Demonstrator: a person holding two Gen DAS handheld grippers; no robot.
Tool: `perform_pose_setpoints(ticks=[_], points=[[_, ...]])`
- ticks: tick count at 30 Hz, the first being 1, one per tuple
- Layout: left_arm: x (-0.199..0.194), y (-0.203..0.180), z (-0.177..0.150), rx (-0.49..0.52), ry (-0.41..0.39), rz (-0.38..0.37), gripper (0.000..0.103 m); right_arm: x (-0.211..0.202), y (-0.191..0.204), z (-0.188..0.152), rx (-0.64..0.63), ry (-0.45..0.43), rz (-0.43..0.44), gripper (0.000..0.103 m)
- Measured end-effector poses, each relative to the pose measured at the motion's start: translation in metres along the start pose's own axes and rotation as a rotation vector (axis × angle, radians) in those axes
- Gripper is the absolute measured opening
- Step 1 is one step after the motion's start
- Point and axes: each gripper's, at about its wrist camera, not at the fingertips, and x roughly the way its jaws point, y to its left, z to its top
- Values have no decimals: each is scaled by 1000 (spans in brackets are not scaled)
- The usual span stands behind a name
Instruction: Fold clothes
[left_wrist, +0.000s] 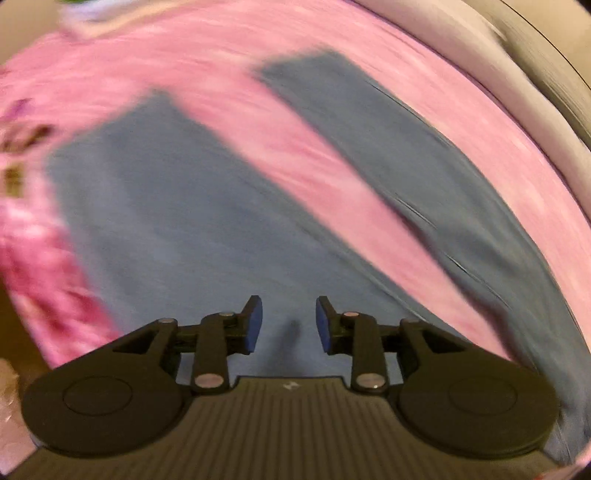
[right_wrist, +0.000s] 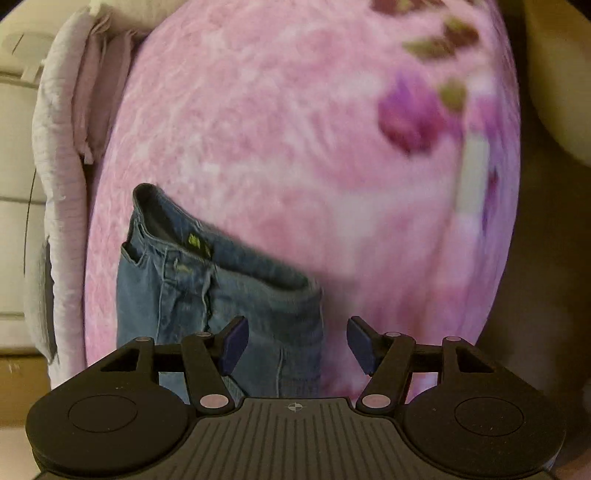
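The jeans (left_wrist: 177, 221) lie spread on a pink floral blanket (left_wrist: 258, 66) over a bed: in the left wrist view the two legs fan away toward 11 and 1 o'clock, and in the right wrist view the waistband (right_wrist: 207, 243) sits at about 10 o'clock from the claw. The left claw (left_wrist: 289, 323) hangs over the denim with its pads moderately apart and nothing between them. The right claw (right_wrist: 297, 343) stands wide and empty above the waistband's corner. This looks like a regrasp between folds. Next, each claw likely needs to drop onto a cloth edge, pinch it, then carry one leg across the other.
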Motion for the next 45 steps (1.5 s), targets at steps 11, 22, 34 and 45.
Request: perform_pose_setpoints(ticks=[11, 22, 34, 45], points=[[27, 160, 49, -340, -88, 79, 32, 10, 9, -40, 26, -163, 19, 63], [48, 189, 69, -326, -81, -57, 11, 6, -7, -51, 128, -257, 75, 49], [-10, 179, 68, 23, -164, -127, 3, -49, 48, -56, -321, -305, -99, 5], [-4, 170, 25, 193, -216, 89, 21, -44, 33, -47, -483, -170, -291, 28]])
